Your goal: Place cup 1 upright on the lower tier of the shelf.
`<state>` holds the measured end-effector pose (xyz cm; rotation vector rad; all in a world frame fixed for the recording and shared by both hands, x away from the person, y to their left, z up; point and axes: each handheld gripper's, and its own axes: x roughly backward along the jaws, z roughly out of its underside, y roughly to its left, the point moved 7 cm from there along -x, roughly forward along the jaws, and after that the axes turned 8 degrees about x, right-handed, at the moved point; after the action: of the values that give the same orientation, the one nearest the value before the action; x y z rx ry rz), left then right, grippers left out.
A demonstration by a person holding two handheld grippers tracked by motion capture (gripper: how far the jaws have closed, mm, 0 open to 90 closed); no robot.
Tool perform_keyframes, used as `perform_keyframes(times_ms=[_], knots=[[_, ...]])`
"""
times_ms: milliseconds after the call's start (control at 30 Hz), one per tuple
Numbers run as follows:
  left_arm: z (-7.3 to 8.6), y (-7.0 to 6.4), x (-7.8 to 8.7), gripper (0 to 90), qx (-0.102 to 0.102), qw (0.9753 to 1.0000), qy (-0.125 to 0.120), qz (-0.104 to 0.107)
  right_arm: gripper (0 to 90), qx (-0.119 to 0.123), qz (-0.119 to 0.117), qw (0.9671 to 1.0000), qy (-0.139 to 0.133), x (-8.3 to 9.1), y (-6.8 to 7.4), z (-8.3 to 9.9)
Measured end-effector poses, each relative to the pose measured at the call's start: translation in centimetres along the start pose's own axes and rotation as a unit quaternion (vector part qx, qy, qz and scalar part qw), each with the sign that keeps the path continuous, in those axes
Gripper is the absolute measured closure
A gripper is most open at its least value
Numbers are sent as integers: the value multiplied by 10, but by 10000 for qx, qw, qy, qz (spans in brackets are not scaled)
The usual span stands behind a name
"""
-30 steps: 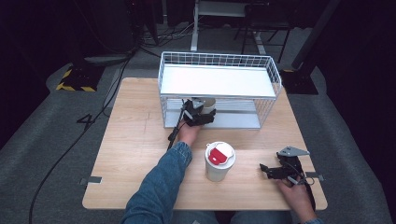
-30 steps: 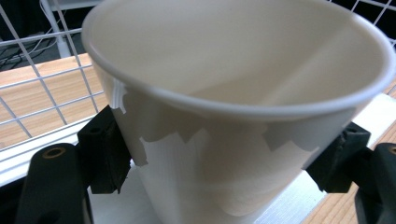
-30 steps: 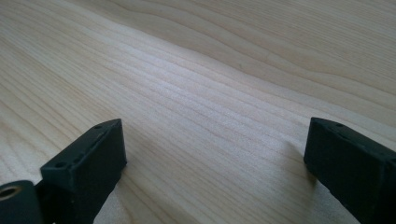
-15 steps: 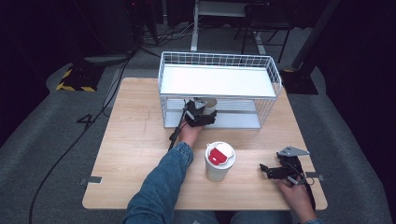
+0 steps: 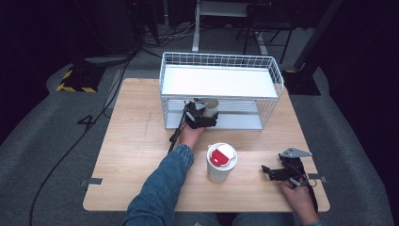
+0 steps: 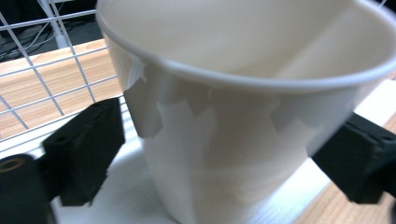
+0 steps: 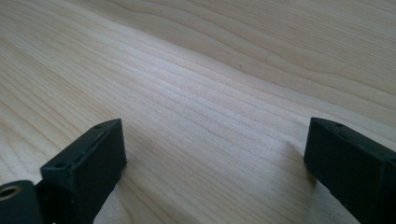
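Note:
An open white paper cup (image 5: pixel 210 105) (image 6: pixel 243 140) stands on the lower white shelf (image 6: pixel 116 186) of a white wire rack (image 5: pixel 163 84). My left gripper (image 5: pixel 206 114) (image 6: pixel 219 154) reaches into that shelf and is open, one jaw on each side of the cup. In the left gripper view there is a gap between the left jaw and the cup wall. My right gripper (image 5: pixel 267 172) (image 7: pixel 215 158) rests open near the table's front right, its jaws wide apart over bare wood with nothing between them.
A white cup with a white lid and a red tab (image 5: pixel 221 162) stands upright on the wooden table (image 5: pixel 136 150), between the two hands. The rack's top shelf (image 5: pixel 216 81) is a bare white board. The left gripper's cable (image 5: pixel 175 134) trails along the forearm.

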<state>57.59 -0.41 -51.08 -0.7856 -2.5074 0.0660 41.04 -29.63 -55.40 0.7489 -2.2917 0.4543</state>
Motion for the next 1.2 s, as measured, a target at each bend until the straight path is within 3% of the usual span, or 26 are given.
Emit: perform_keyframes(times_ms=[67, 267, 567, 867, 1033, 1200], knots=[[0, 0, 3, 7, 35, 10000, -17, 11, 58, -5, 0, 10000, 2, 0, 0, 0], [1, -2, 26, 0, 118, 9998, -118, 75, 58, -4, 0, 10000, 3, 0, 0, 0], [2, -12, 58, 0, -156, 9996, -175, 138, 58, -8, -2, 10000, 2, 0, 0, 0], [-1, -20, 89, 0, -192, 9993, -215, 229, 58, -5, -1, 10000, 3, 0, 0, 0], [-4, -25, 111, 0, -364, 9987, -283, 210, 58, -7, -3, 10000, 3, 0, 0, 0], [0, -26, 125, 0, -313, 9989, -177, 296, 58, -10, -4, 10000, 5, 0, 0, 0]])
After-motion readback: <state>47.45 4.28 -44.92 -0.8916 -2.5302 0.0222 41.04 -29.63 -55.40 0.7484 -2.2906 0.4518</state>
